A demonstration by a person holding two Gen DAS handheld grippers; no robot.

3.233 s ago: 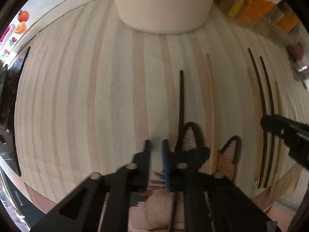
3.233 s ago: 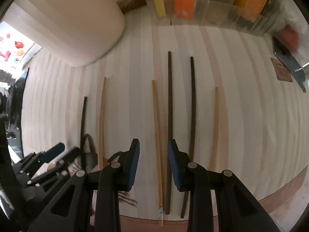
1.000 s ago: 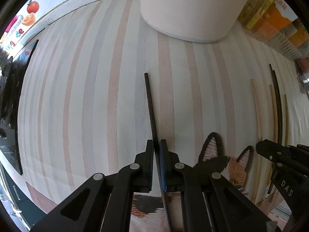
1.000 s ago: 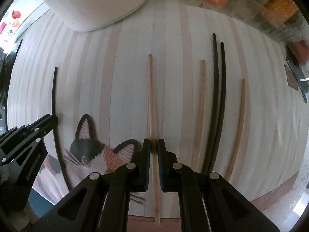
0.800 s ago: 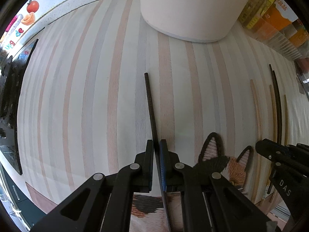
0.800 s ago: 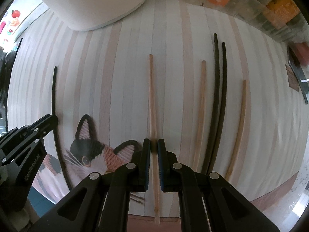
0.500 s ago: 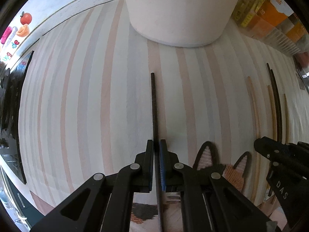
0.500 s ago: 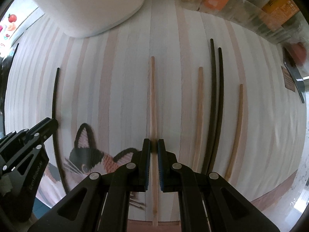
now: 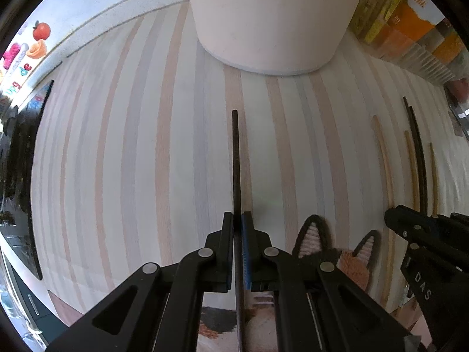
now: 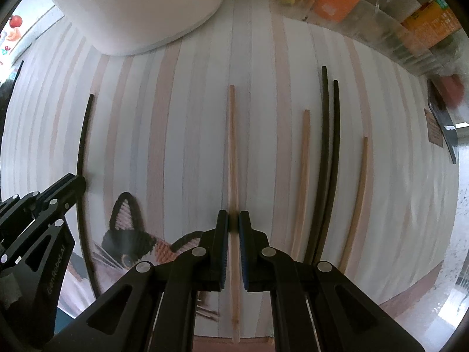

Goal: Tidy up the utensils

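Observation:
My left gripper (image 9: 237,223) points down and is shut on a black chopstick (image 9: 236,161), which runs straight ahead between the pads toward the white container (image 9: 269,14). My right gripper (image 10: 233,220) is shut on a light wooden chopstick (image 10: 232,146). In the right wrist view the left gripper (image 10: 76,182) sits at the left edge with the black chopstick (image 10: 83,146). To the right lie a wooden chopstick (image 10: 303,161), a black pair (image 10: 326,146) and another wooden chopstick (image 10: 362,182). Whether the held sticks are off the cloth I cannot tell.
A striped cloth (image 9: 117,161) covers the table. A cat-shaped mat (image 10: 129,234) lies at its near edge between the grippers. Clear bins with orange and yellow packets (image 10: 346,3) line the far right. The table's front edge (image 10: 410,293) is close.
Both grippers stood open about three seconds ago and are shut on chopsticks now. Over the last second the black chopstick swung from slanted to straight ahead, and the white container came nearer.

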